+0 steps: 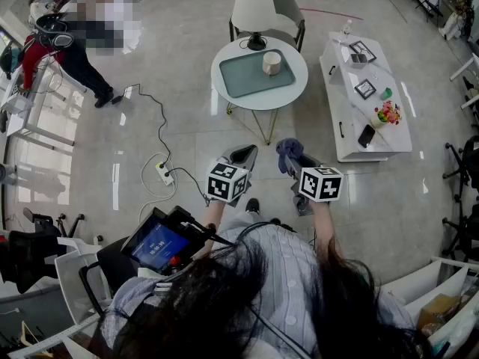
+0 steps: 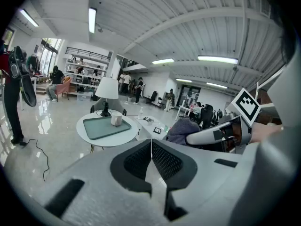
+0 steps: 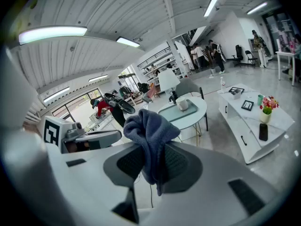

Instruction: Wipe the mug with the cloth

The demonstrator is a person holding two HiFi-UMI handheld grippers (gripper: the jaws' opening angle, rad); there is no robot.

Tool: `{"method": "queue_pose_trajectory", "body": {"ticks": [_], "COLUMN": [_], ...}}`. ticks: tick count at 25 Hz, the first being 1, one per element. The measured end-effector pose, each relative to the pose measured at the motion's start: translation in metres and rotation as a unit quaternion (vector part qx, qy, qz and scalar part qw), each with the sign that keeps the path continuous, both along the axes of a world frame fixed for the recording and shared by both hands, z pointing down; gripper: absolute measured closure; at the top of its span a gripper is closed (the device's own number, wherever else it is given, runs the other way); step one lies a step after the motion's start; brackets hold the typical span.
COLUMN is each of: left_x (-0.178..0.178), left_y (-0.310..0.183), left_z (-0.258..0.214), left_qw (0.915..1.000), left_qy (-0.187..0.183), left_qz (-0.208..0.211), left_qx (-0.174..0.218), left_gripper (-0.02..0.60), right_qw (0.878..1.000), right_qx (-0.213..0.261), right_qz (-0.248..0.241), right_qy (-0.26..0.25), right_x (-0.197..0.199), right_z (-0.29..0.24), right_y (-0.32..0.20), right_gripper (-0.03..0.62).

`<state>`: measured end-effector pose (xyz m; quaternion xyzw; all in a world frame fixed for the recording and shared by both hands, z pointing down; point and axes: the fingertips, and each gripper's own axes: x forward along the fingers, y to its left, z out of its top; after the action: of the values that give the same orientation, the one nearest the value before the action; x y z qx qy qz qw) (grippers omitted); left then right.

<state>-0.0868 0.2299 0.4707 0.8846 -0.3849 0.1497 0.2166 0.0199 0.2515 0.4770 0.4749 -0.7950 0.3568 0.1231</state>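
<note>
A cream mug (image 1: 272, 63) stands on a green tray (image 1: 247, 77) on the round white table (image 1: 293, 88), well ahead of both grippers; the mug (image 2: 116, 120) and the mug (image 3: 182, 105) show small in both gripper views. My right gripper (image 1: 290, 156) is shut on a blue-grey cloth (image 1: 289, 149), which bunches above the jaws and hangs down between them as the cloth (image 3: 149, 140). My left gripper (image 1: 243, 155) is shut with nothing in it, its pads (image 2: 164, 161) meeting. Both are held in the air near the person's body.
A white lamp (image 1: 254, 13) stands at the round table's back edge, with a chair behind. A long white low table (image 1: 372, 144) with frames, flowers and a phone is at the right. A power strip and cable (image 1: 163, 172) lie on the floor at the left.
</note>
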Motion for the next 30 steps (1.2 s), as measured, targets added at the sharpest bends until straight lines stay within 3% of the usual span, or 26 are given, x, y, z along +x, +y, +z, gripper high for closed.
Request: {"method": "queue_pose_trajectory", "body": {"ticks": [18,30], "left_x": [-0.001,0.010], "left_y": [-0.040,-0.069], "left_z": [0.002,0.029], "left_qw": [0.9998,0.9990], "left_qy": [0.000,-0.008], "left_qz": [0.018,0.032], "left_qx": [0.003,-0.032], "left_gripper": [0.563,0.563], "right_qw": [0.999,0.999], "right_qx": [0.016,-0.013], "right_qz": [0.021,0.038], "right_qy": [-0.020,-0.027], "right_x": [-0.007,0.004], "right_z": [-0.005,0.016], "right_y": [-0.041,-0.069], "right_gripper": [0.496,0.496]}}
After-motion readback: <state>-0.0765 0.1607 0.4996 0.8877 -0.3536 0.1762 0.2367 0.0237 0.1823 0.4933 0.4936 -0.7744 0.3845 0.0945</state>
